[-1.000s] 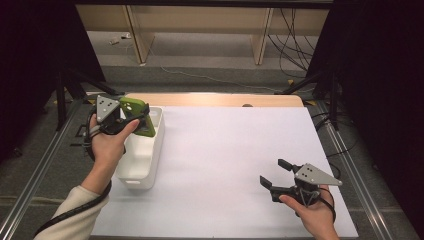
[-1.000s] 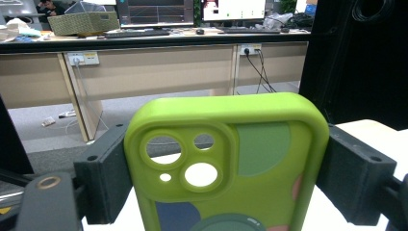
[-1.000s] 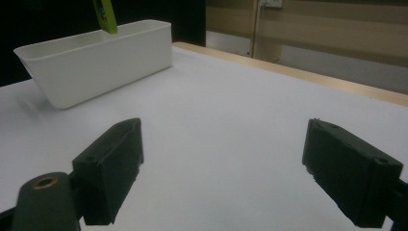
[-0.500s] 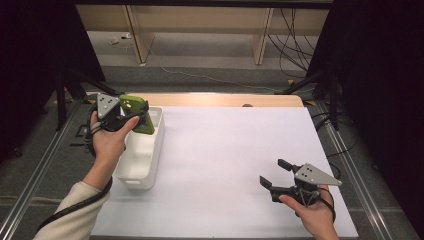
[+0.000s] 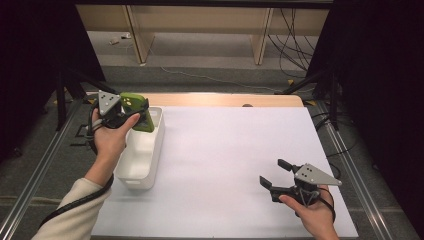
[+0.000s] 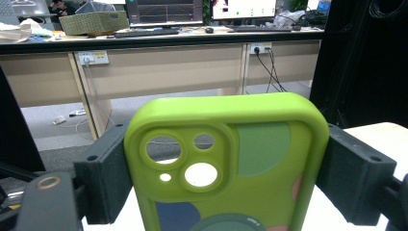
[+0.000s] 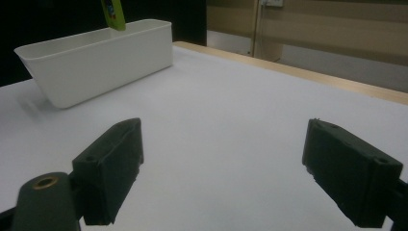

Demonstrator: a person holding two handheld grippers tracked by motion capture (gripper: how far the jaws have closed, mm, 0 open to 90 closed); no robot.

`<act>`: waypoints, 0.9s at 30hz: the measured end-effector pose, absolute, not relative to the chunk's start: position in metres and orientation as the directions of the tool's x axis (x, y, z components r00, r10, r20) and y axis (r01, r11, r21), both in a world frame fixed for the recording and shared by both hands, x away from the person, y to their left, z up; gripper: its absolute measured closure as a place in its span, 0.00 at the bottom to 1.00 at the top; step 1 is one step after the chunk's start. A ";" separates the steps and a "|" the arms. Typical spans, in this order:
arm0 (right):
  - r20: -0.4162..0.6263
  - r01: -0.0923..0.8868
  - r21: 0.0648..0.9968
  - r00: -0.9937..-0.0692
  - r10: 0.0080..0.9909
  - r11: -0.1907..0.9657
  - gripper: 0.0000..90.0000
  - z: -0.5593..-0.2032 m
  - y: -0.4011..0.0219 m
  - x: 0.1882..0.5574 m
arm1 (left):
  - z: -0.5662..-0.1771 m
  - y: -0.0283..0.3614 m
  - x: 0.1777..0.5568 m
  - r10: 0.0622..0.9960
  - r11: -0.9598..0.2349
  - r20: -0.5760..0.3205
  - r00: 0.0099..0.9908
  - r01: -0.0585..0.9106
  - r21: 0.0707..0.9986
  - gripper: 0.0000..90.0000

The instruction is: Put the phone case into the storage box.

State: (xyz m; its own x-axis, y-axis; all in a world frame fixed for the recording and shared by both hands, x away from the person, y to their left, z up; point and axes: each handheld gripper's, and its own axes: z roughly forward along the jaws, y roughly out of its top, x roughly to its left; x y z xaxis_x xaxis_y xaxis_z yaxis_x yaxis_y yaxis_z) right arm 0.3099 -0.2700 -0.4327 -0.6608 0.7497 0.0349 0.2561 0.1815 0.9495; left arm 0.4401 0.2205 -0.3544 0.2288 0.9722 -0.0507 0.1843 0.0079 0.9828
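Observation:
A lime-green phone case [image 6: 226, 163] with camera cut-outs and coloured patches sits upright between my left gripper's [image 6: 226, 183] jaws, which press on its two long edges. In the high view that left gripper [image 5: 131, 114] holds the phone case [image 5: 136, 111] above the far end of a white rectangular bin [image 5: 141, 150] at the table's left. My right gripper [image 5: 275, 173] rests low over the white table top [image 5: 225, 150] at the front right, its jaws wide apart with nothing between them. Its own view shows the right gripper [image 7: 221, 163], the bin [image 7: 96, 57] and the case's tip [image 7: 112, 13] beyond.
A wooden strip [image 5: 225, 99] runs along the table's far edge. Metal rails [image 5: 350, 165] flank the table. Cables and desk legs [image 5: 260, 35] lie on the floor beyond. A long desk with monitors [image 6: 163, 14] stands far off in the left gripper view.
My left hand with the phone case has shifted slightly, staying above the bin's far end. The right gripper has not moved.

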 end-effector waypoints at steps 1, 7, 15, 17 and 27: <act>0.035 0.256 0.949 -0.661 0.750 0.181 0.17 -0.433 -0.270 0.310 | -0.354 0.220 0.441 0.972 0.004 -0.047 0.229 0.185 0.983 0.18; 0.035 0.256 0.950 -0.661 0.750 0.182 0.17 -0.433 -0.270 0.310 | -0.353 0.218 0.445 0.972 -0.002 -0.042 0.230 0.187 0.982 0.18; 0.036 0.256 0.950 -0.661 0.749 0.181 0.17 -0.433 -0.270 0.310 | -0.354 0.216 0.449 0.972 -0.002 -0.044 0.230 0.193 0.981 0.18; 0.036 0.256 0.950 -0.661 0.750 0.179 0.17 -0.433 -0.270 0.310 | -0.354 0.216 0.449 0.972 -0.003 -0.043 0.230 0.194 0.981 0.18; 0.038 0.259 0.949 -0.661 0.749 0.180 0.17 -0.433 -0.270 0.310 | -0.354 0.216 0.454 0.973 -0.002 -0.043 0.227 0.198 0.980 0.18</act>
